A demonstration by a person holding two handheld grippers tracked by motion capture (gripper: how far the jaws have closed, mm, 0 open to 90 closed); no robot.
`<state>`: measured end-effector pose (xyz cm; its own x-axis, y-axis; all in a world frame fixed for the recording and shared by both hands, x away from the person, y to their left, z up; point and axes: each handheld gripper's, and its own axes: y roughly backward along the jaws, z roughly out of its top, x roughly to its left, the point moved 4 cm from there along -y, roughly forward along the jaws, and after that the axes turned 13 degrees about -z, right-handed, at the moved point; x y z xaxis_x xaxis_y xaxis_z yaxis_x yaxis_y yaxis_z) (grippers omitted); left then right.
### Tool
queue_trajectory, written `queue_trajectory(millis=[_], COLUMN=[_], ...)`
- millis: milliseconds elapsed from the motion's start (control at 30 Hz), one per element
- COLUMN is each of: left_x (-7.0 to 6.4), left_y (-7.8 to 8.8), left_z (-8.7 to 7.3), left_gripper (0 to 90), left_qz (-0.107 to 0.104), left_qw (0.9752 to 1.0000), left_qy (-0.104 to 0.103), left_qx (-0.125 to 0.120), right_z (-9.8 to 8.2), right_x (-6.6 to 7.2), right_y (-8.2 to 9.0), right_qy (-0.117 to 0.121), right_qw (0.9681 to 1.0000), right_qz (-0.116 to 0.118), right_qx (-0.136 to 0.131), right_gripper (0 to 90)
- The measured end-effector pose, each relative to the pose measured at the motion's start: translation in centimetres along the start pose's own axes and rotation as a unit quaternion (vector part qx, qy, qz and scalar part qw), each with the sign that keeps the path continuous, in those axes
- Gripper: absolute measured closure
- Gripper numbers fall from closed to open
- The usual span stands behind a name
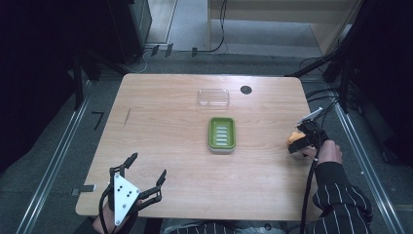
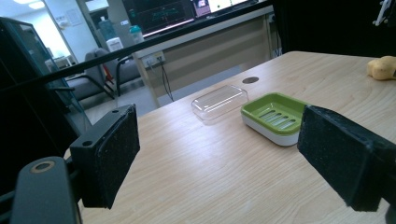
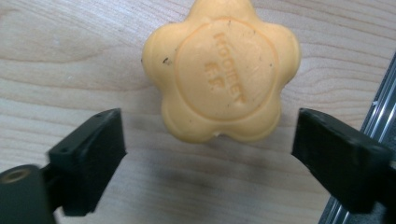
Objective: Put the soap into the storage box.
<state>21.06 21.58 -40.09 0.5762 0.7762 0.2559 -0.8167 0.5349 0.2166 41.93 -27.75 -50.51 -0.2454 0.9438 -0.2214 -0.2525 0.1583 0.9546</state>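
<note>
We see the tabletop (image 1: 160,146) carrying a green soap dish (image 1: 222,133) at its middle, with a clear lid (image 1: 213,97) just beyond it toward the far edge, seemingly taken off so the dish stands ready. Our left gripper (image 1: 145,170) waits wide and empty at the near left corner. Our right gripper (image 3: 208,144), jaws wide, hovers over the yellow flower-shaped soap (image 3: 220,70) near the right edge, probably lining up to grasp it.
</note>
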Motion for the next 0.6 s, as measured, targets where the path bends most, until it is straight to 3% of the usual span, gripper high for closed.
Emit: queue_trajectory(millis=[200,233,400,600], left_x=[-0.02,-0.02,-0.06,-0.03], left_y=[-0.02,-0.02,-0.08,-0.06], left_z=[-0.01,0.0,0.0,-0.01], left_gripper=[13.0,13.0,13.0,13.0], left_qz=[0.001,0.0,0.0,0.001], left_qw=[1.0,1.0,1.0,1.0], left_qy=[0.0,-0.001,-0.001,-0.001], left_qx=[0.001,0.001,0.0,0.001], right_z=[0.23,0.29,0.76,0.9], right_x=[0.0,-0.01,-0.04,-0.03], right_y=[-0.55,-0.58,-0.36,-0.68], right_qy=[0.003,-0.002,-0.003,0.0], right_qw=[0.9999,0.9999,1.0,0.9999], right_qz=[-0.008,-0.001,0.006,-0.008], right_qx=[0.012,0.015,0.001,0.01], right_gripper=[23.0,25.8,30.8,38.5])
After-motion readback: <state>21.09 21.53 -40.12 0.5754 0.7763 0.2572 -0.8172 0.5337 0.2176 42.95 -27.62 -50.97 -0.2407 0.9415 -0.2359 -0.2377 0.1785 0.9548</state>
